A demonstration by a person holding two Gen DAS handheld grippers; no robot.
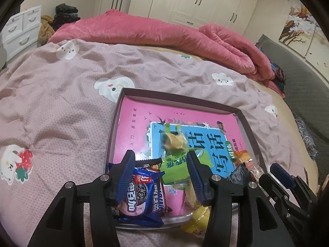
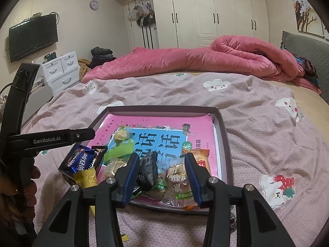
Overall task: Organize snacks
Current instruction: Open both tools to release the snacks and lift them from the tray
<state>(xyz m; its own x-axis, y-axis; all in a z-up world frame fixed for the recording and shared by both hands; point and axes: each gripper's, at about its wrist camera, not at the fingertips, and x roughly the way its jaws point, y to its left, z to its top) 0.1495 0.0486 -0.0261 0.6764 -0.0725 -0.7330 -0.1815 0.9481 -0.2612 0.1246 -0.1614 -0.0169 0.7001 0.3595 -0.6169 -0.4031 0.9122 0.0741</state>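
With both grippers' jaws released, the blue cookie packet [image 1: 141,193] overhung the box [image 1: 178,95] edge and risked sliding onto the bed [image 1: 61,94].

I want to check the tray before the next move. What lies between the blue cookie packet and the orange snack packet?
In the right wrist view, between the blue cookie packet and the orange snack packet lie a green wrapper, a black packet and clear-wrapped pastries.

"GenRobot.AI" reads in pale letters along the left tool's black arm [image 2: 51,140]. The blue cookie packet [image 2: 82,161] at the tray's near-left corner carries Chinese characters, as does the book cover [image 2: 164,142].
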